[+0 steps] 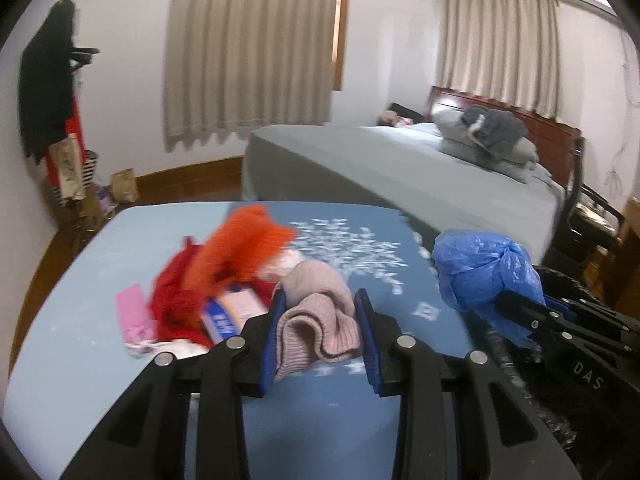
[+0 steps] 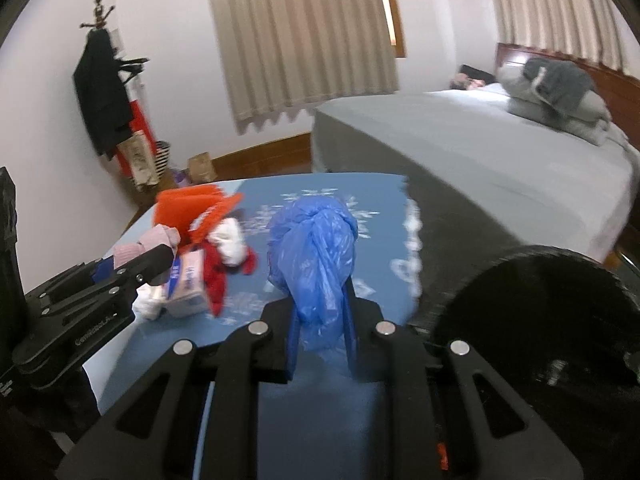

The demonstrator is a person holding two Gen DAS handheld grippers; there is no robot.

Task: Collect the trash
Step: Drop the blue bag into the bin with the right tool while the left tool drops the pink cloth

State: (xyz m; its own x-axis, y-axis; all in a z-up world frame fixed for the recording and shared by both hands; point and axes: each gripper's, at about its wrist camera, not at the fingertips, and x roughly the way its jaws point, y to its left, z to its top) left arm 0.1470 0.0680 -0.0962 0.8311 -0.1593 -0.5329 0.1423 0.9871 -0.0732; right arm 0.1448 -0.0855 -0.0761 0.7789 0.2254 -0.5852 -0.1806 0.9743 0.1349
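- left claw point(image 1: 320, 336) pinches a pink knit piece point(image 1: 316, 320), looks like a sock or hat; soft, light, floppy, compresses between the pads; held at its bunched middle, loose folds hang out at 6 o'clock of the grip
- judgement: knit won't slip easily, ribbed fabric gives friction; no fragility
- clutter pile point(image 1: 208, 280) on the bench at 10 o'clock from the left claw: orange knit point(image 1: 244, 244), red cloth point(image 1: 176, 300), small blue-white box point(image 1: 236, 312), pink flat packet point(image 1: 134, 316); all light; the box is the only stiff one, best taken across its short sides
- right claw point(image 2: 320, 312) pressed nearly together on a blue plastic bag point(image 2: 316, 240), grip low on the gathered neck, the knotted bulge sits above the pads at 12 o'clock
- judgement: bag is thin, slick, crinkly; contents not visible, seems light; the gathered neck is the safest hold, thin film could tear or slide if the pinch eases
- bag is off the bench, carried in the air; in the left wrist view it shows at 3 o'clock of the knit piece
- bench point(image 1: 80, 352): blue cloth with white snowflake print, flat, soft-looking cover
- black cylinder point(image 2: 540, 320) at 4 o'clock in the right wrist view, maybe a bin, cannot tell
- room: bedroom, grey bed point(image 1: 400, 168) beyond the bench at 1 o'clock, beige curtains, coat stand at 10 o'clock, wood floor
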